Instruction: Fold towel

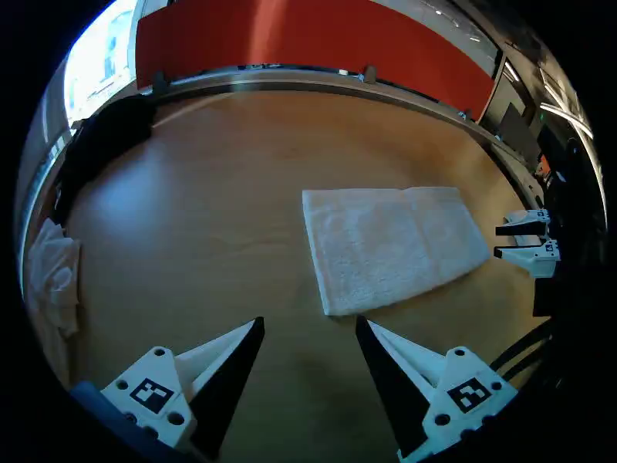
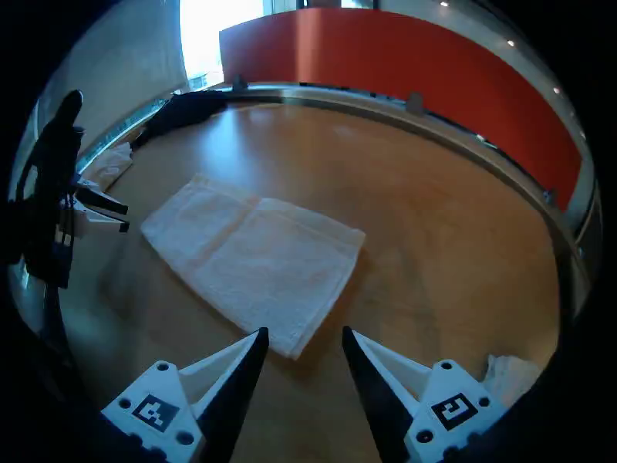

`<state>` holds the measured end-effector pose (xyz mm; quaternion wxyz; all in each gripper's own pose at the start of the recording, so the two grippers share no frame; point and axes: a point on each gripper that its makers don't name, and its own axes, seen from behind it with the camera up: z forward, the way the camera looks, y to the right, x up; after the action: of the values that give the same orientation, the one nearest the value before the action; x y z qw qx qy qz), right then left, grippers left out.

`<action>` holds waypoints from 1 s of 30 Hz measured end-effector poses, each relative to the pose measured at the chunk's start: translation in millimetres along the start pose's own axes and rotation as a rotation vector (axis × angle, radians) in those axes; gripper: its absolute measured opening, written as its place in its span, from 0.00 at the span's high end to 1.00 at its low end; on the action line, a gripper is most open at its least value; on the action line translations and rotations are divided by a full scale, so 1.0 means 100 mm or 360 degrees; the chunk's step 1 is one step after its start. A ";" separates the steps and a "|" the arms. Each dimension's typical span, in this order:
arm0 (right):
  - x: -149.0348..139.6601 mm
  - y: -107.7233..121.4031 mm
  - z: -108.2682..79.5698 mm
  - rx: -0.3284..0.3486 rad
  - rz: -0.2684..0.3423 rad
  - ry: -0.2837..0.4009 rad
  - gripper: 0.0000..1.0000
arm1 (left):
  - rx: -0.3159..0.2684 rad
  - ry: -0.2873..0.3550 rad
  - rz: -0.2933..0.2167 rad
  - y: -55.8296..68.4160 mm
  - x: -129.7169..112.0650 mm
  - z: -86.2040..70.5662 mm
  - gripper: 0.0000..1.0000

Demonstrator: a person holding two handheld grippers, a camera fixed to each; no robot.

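A white towel point(image 1: 393, 245) lies flat on the wooden table, folded into a rectangle with a crease across it. In the left gripper view my left gripper point(image 1: 308, 328) stands open just short of the towel's near corner, nothing between its fingers. The right gripper point(image 1: 524, 241) shows at the towel's right end, open. In the right gripper view the same towel point(image 2: 251, 258) lies ahead, and my right gripper point(image 2: 305, 336) is open right at its near corner, apart from the cloth. The left gripper point(image 2: 104, 210) appears at the far left, beside the towel's other end.
A crumpled white cloth point(image 1: 52, 279) lies at the table's left edge, and a white cloth point(image 2: 509, 376) shows at the lower right in the right gripper view. A dark bag point(image 1: 104, 137) sits at the back left. A red partition point(image 1: 308, 38) runs behind the table's metal rim point(image 1: 308, 77).
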<state>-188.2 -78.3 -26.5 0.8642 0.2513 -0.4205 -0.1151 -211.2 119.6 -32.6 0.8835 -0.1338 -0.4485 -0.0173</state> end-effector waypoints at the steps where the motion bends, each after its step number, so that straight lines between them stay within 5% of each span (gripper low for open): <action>1: -0.02 0.00 0.01 0.0005 -0.0015 -0.0011 0.27 | 0.0006 0.0000 -0.0001 -0.01 -0.01 -0.01 0.13; 19: -0.21 0.01 0.11 0.0070 -0.0183 -0.0114 0.41 | 0.0042 0.0011 -0.0045 -0.09 -0.19 -0.21 0.12; 23: -0.25 0.01 0.12 0.0087 -0.0188 -0.0135 0.54 | 0.0043 0.0007 -0.0050 -0.09 -0.23 -0.23 0.12; 30: -0.26 -0.03 0.12 0.0107 -0.0168 -0.0143 0.93 | 0.0045 0.0010 -0.0061 -0.11 -0.26 -0.28 0.13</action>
<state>-214.0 -73.8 -39.0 0.8282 0.2966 -0.4486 -0.1575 -206.2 100.0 -66.6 0.8863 -0.1126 -0.4484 -0.0285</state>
